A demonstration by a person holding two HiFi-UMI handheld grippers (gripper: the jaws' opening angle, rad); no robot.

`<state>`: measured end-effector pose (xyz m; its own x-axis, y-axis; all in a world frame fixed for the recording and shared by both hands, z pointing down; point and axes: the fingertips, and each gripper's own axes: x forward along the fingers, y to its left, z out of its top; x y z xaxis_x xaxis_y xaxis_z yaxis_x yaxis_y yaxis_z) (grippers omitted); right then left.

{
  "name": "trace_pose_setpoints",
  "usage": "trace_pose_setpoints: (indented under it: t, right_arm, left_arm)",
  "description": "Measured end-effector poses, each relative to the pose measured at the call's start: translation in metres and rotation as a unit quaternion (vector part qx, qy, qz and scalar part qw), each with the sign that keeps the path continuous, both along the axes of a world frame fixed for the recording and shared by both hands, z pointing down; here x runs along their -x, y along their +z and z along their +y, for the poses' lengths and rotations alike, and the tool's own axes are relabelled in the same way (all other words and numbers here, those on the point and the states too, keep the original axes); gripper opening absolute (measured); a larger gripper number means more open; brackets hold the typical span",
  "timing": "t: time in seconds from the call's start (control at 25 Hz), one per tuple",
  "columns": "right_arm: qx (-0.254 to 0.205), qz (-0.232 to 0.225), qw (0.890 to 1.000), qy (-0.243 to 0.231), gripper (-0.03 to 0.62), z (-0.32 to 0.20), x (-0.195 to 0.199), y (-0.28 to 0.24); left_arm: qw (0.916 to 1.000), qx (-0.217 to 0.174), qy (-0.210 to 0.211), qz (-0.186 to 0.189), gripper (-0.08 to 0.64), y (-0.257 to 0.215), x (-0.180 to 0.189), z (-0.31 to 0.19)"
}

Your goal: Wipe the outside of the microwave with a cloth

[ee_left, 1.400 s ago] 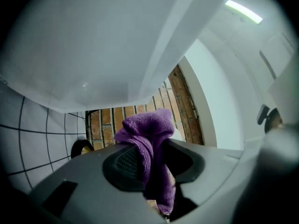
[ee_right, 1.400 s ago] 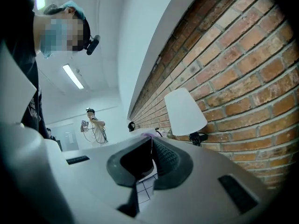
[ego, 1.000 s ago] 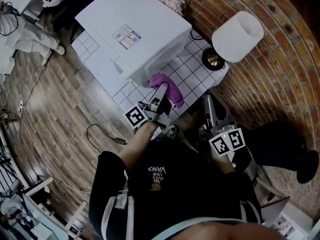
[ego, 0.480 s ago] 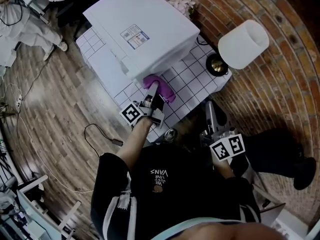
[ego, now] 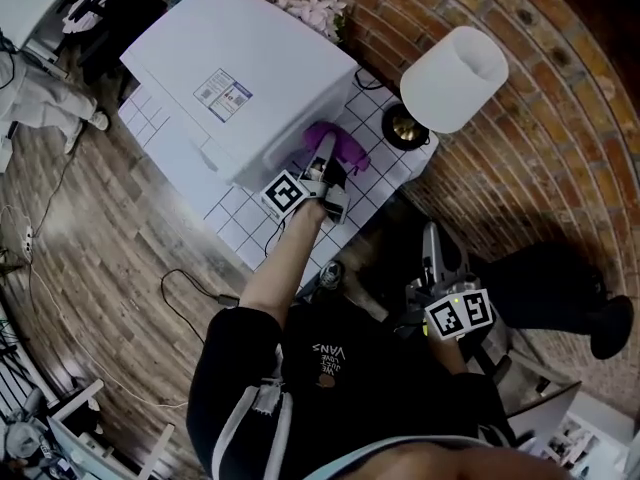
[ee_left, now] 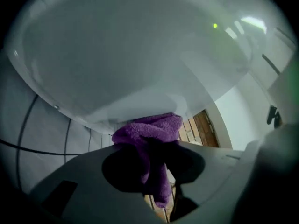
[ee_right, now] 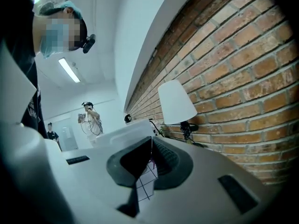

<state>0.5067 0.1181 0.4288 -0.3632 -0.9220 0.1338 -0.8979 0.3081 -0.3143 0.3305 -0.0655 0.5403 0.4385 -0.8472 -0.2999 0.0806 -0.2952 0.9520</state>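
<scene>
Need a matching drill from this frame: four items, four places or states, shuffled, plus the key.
1 purple fuzzy cloth
2 white box-shaped microwave
3 white cylindrical lampshade
4 right gripper

A above a dark round base
B shut, empty
C clamped in the left gripper
D standing on the grid-patterned table

Pairs: 1-C, 2-D, 3-A, 4-B

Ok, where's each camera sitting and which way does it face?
Head view: on the person's head, steeply down at the microwave; left forearm, left tool and right tool show.
Left gripper view: on the left tool, facing the microwave; jaws shut on the purple cloth.
Right gripper view: on the right tool, facing along the brick wall; jaws shut.
Shared with head view: the lamp.
</scene>
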Motion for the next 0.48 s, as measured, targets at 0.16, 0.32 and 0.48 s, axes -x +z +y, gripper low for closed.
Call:
trace_pose_setpoints:
  t: [0.16, 0.32, 0.48]
  right_arm:
    - [0.005, 0.005, 1.000, 0.020, 0.000, 0.007, -0.016, 0.003]
    - [0.006, 0.008, 0.999, 0.032, 0.000, 0.013, -0.027, 0.002]
    - [0.008, 0.004, 0.999, 0.032, 0.000, 0.017, -0.030, 0.003]
  left_arm:
    - [0.9996, 0.015, 0.010, -0.020, 0.130, 0.012, -0.033, -0.033]
    - [0.9992, 0.021, 0.023, -0.026, 0.130, 0.016, -0.054, -0.053]
    - [0.9984, 0.018, 0.038, -0.038, 0.130, 0.017, -0.057, -0.040]
